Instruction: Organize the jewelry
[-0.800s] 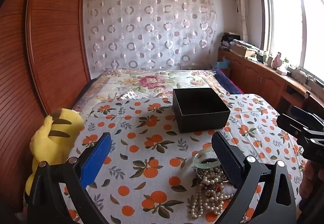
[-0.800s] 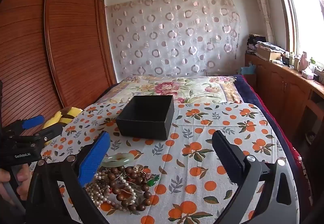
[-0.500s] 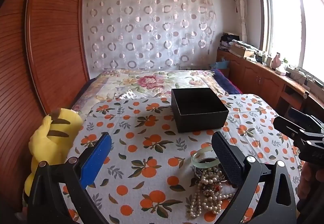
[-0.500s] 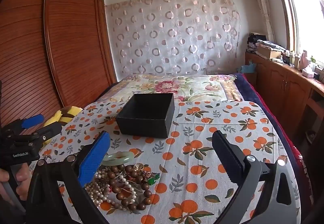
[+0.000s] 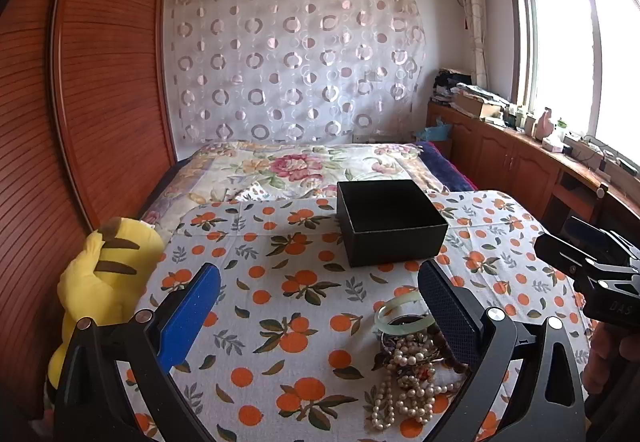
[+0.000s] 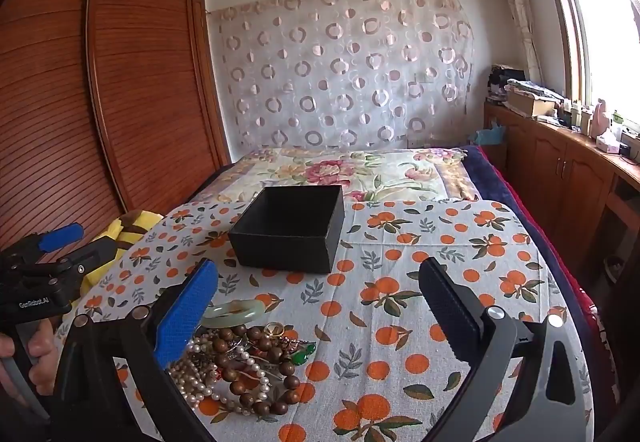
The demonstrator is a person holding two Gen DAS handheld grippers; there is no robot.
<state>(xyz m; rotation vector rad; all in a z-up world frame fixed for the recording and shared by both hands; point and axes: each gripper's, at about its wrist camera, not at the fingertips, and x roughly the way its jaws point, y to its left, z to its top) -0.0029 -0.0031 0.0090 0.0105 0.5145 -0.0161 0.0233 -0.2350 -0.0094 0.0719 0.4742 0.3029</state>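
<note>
Left gripper: jaws wide, nothing between.
Right gripper: jaws wide, empty.
Jewelry pile: at 6 o'clock from black box, on orange-print cloth.
Right view only: brown wooden beads, green pendant.
Left view only: whole yellow plush.
Writing: "GenRobot.AI", right view; "DAS", left view.

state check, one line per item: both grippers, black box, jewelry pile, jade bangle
left gripper: open, nothing between the jaws
right gripper: open, nothing between the jaws
black box: lidless, upright, looks empty
jewelry pile: heaped on the tablecloth, outside the box
jade bangle: flat at the pile's far edge
</note>
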